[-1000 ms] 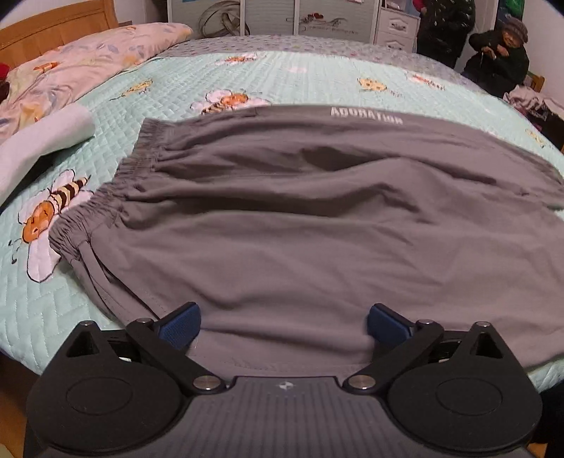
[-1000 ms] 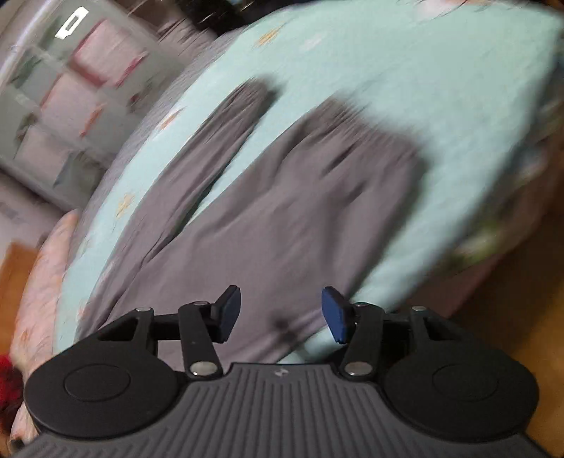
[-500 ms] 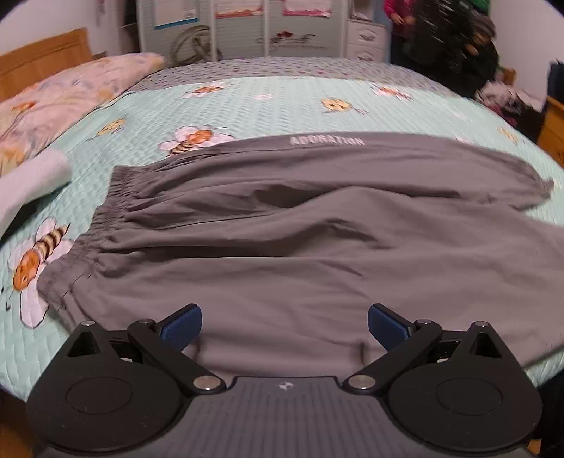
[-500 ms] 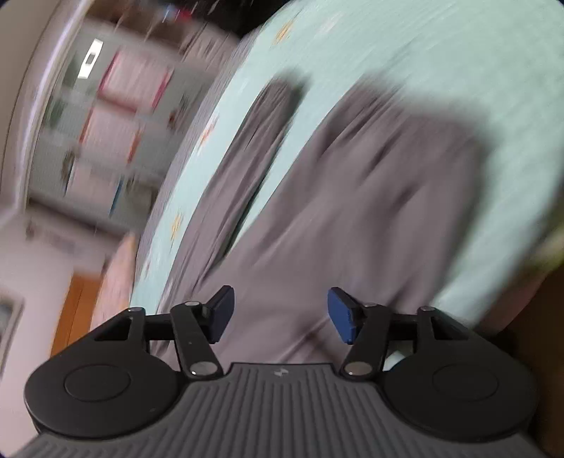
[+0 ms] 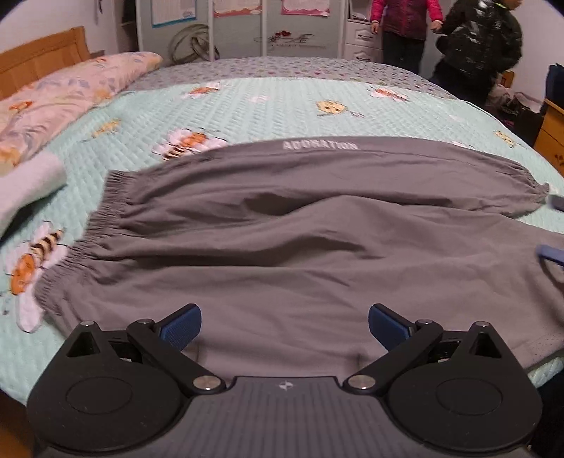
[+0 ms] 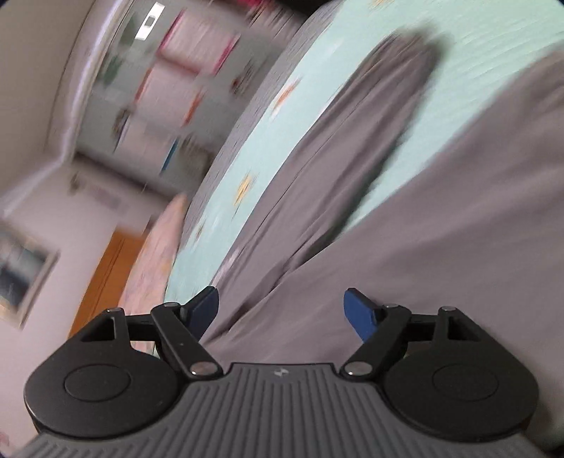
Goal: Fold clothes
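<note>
Grey trousers (image 5: 282, 225) lie spread across the bed, elastic waistband (image 5: 95, 218) at the left, both legs running right, white lettering on the far leg. My left gripper (image 5: 284, 326) is open and empty, just above the near edge of the trousers. My right gripper (image 6: 280, 311) is open and empty, low over the near trouser leg (image 6: 440, 218); that view is tilted and blurred. The right gripper's blue fingertips (image 5: 551, 254) show at the right edge of the left wrist view, by the leg ends.
The bed has a mint quilt with bee prints (image 5: 246, 105). A floral pillow (image 5: 60, 102) and a pale folded cloth (image 5: 24, 186) lie at the left. Two people (image 5: 476, 45) stand beyond the far right corner. A wardrobe (image 5: 268, 28) stands behind.
The left gripper has drawn back and risen slightly, showing more of the bed. The right gripper has swung down close over the near trouser leg and opened wider.
</note>
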Demonstrator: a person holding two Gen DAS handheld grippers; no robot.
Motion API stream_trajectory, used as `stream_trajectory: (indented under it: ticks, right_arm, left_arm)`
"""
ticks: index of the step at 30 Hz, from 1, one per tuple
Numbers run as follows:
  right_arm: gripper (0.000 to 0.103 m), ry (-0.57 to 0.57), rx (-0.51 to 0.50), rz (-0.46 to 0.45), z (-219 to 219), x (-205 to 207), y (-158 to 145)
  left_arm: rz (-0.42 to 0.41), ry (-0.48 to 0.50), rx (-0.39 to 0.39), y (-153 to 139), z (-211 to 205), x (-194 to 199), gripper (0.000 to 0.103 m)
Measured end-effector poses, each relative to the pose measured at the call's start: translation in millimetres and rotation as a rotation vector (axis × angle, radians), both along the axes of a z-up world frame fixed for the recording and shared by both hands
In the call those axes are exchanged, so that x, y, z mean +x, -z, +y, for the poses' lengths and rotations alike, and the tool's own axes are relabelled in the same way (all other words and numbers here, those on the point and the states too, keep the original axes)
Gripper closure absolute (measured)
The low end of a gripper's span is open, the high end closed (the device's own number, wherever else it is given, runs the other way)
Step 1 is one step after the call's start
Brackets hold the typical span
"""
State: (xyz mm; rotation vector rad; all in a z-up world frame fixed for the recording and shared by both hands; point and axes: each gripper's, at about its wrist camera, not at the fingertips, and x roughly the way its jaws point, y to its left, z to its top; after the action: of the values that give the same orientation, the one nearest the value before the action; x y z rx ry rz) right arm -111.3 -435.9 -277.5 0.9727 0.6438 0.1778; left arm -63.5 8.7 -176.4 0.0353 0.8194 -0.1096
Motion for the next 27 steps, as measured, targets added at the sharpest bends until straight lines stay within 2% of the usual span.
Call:
stream_trajectory:
  ticks: [3,5,8,10,11,13,17,22,24,27]
  right_arm:
    - [0.028,-0.058,-0.058,0.024,13,29,4]
    - [0.038,0.030,-0.119,0.031,-11,24,-1]
    - [0.037,0.234,-0.175,0.071,-61,2,-15]
    - [0.035,0.310,-0.191,0.055,-77,-20,-31]
    - [0.030,0.337,-0.194,0.041,-82,-29,-39]
    - [0.023,0.287,-0.171,-0.022,-63,-38,-49]
    - [0.022,0.054,-0.127,-0.075,18,-25,-40]
    - [0.022,-0.176,-0.005,-0.082,126,42,-26]
    - [0.022,-0.231,-0.010,-0.077,153,54,-26]
    - [0.024,-0.211,-0.058,-0.018,147,67,-16]
  left_arm:
    - [-0.007,-0.042,-0.005,-7,15,1,0.002]
    - [-0.012,-0.069,-0.015,-9,25,3,0.001]
    - [0.000,-0.093,-0.032,-4,33,10,0.001]
    - [-0.003,-0.094,-0.038,-1,32,13,0.001]
    - [-0.009,-0.096,-0.043,1,31,16,0.001]
    - [-0.015,-0.103,-0.056,3,29,21,0.001]
    - [-0.038,-0.114,-0.064,-1,26,28,0.001]
    - [-0.057,-0.144,-0.045,-10,37,30,0.001]
    - [-0.063,-0.157,-0.039,-14,42,30,0.001]
    - [-0.062,-0.182,-0.043,-13,53,31,0.001]
